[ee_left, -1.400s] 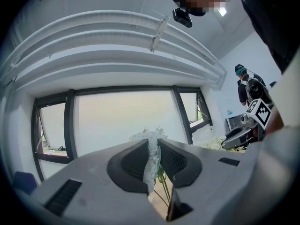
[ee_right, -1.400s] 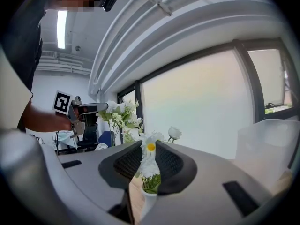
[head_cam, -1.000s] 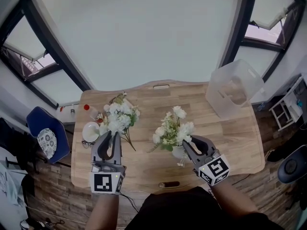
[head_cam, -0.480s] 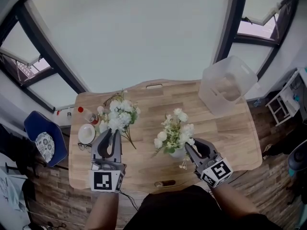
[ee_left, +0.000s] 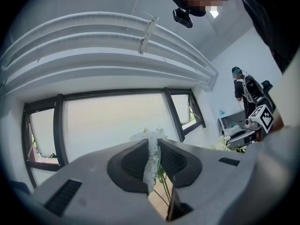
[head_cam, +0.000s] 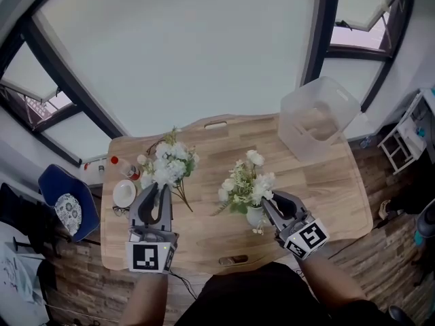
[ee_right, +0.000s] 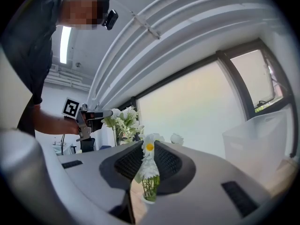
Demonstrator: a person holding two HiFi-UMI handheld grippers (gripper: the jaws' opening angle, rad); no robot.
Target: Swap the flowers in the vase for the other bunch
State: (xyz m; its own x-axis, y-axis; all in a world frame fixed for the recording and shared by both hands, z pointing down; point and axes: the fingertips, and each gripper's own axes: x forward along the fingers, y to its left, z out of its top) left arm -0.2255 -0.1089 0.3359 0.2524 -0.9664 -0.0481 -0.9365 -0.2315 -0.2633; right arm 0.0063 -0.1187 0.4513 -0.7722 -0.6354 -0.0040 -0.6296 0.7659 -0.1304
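The left gripper point(head_cam: 155, 193) pinches the white bunch point(head_cam: 166, 165) over the table's point(head_cam: 326, 189) left side. The right gripper point(head_cam: 265, 206), its jaws just narrowing, seems to clamp the flowers point(head_cam: 246, 182) standing in the vase point(head_cam: 253, 216).

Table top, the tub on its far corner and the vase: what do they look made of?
Table top: wood or wood-look laminate, matte, with plank seams and grain. Tub: translucent frosted plastic; the table shows through. Vase: white, probably ceramic; too small to be sure.
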